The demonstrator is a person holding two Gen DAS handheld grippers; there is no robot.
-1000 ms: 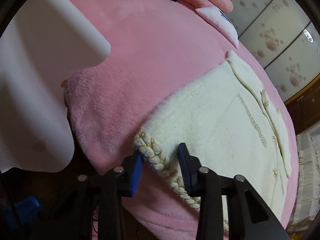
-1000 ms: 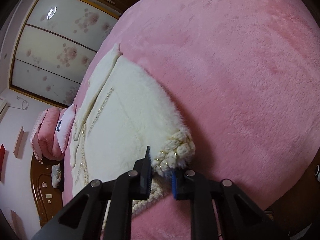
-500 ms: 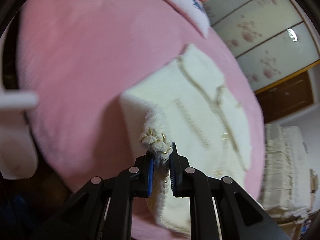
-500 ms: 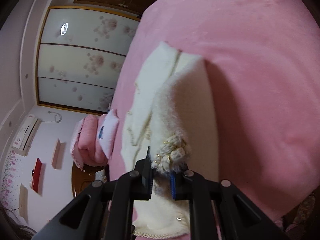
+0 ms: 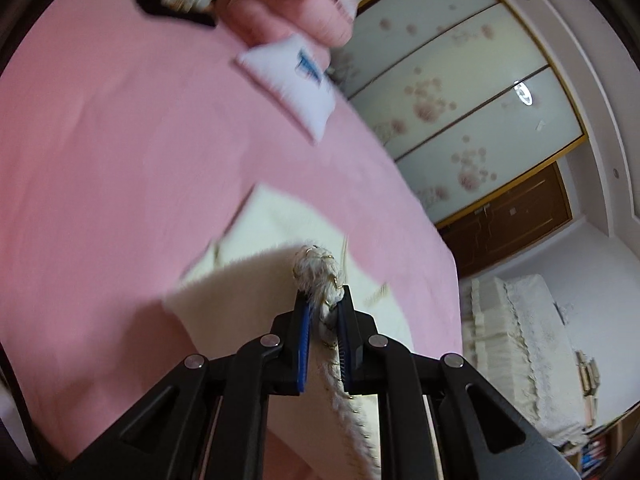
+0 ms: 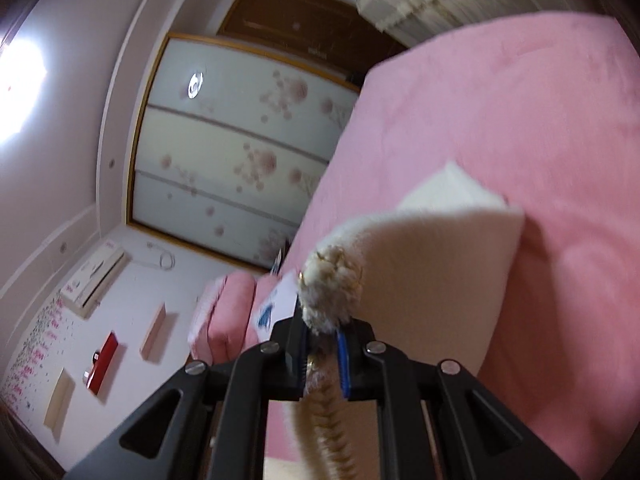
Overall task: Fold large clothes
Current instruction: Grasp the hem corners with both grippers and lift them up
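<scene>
A cream fluffy jacket [image 5: 248,288] with braided gold-thread hem trim lies on a pink bed [image 5: 120,140]. My left gripper [image 5: 323,308] is shut on one hem corner [image 5: 316,268] and holds it lifted above the bed. My right gripper [image 6: 322,334] is shut on the other hem corner [image 6: 332,280], also lifted. The jacket [image 6: 440,264] hangs from both grippers and drapes back toward its collar end, which still rests on the bed [image 6: 500,120]. Both views are blurred.
A white pillow [image 5: 292,80] and a folded pink quilt [image 5: 288,0] lie at the head of the bed. A floral sliding wardrobe [image 5: 460,92] stands beyond the bed, and a cream-covered piece of furniture [image 5: 520,348] at the right.
Both grippers closed on the hem corners, lifted them off the bed and carried them up and forward toward the collar end. The views now tilt up toward the wardrobe.
</scene>
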